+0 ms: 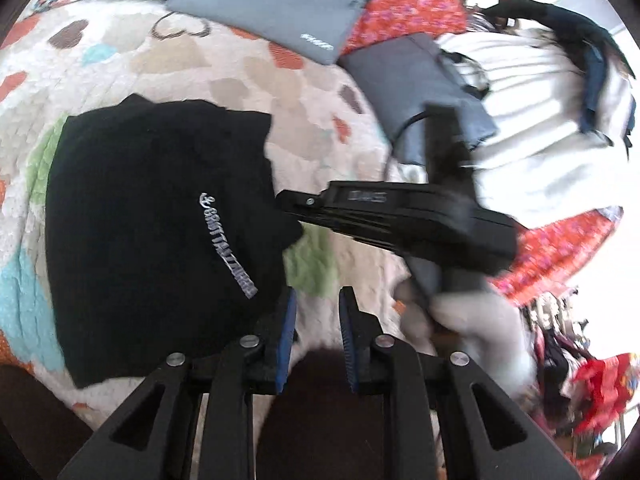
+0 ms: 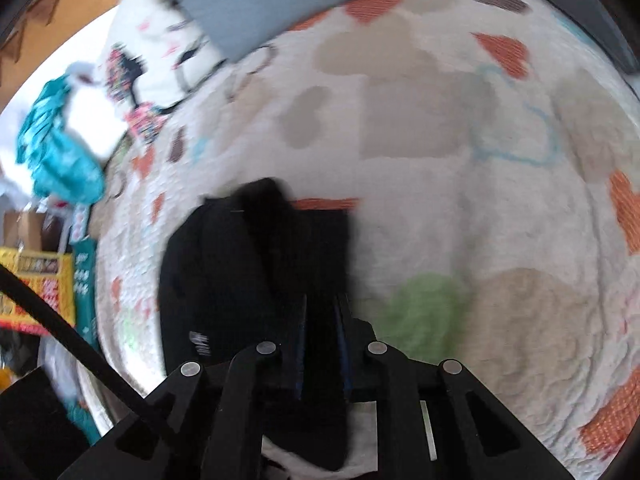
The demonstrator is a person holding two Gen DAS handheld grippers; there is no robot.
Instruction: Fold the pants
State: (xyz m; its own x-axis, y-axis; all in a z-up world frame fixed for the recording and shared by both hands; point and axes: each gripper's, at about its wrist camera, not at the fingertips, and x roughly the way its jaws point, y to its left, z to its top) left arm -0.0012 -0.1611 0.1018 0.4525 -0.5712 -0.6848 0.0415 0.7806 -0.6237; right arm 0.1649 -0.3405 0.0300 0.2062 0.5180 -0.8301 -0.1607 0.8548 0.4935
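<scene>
A bed point(image 1: 224, 80) under a quilt with heart patches carries everything here. The black pants point(image 1: 160, 220) lie on it as a compact folded bundle with white lettering up, just ahead and to the left of the left gripper's point(image 1: 318, 300) jaws, which stand slightly apart with only quilt between their blue pads, holding nothing; that fits a hand clear of the cloth. Two grey folded garments point(image 1: 276, 4) lie farther ahead, well apart from the pants, probably finished pieces set aside. The right gripper point(image 1: 288, 204) reaches in from the right, its tip at the bundle's right edge. In the right wrist view the same black cloth point(image 2: 224, 272) runs back between that gripper's point(image 2: 322, 304) nearly closed jaws, so they appear clamped on a fold of the pants, likely to carry that edge over or shift the bundle; blur keeps the pad contact from being certain. The fold looks nearly done, needing release and perhaps a smoothing.
</scene>
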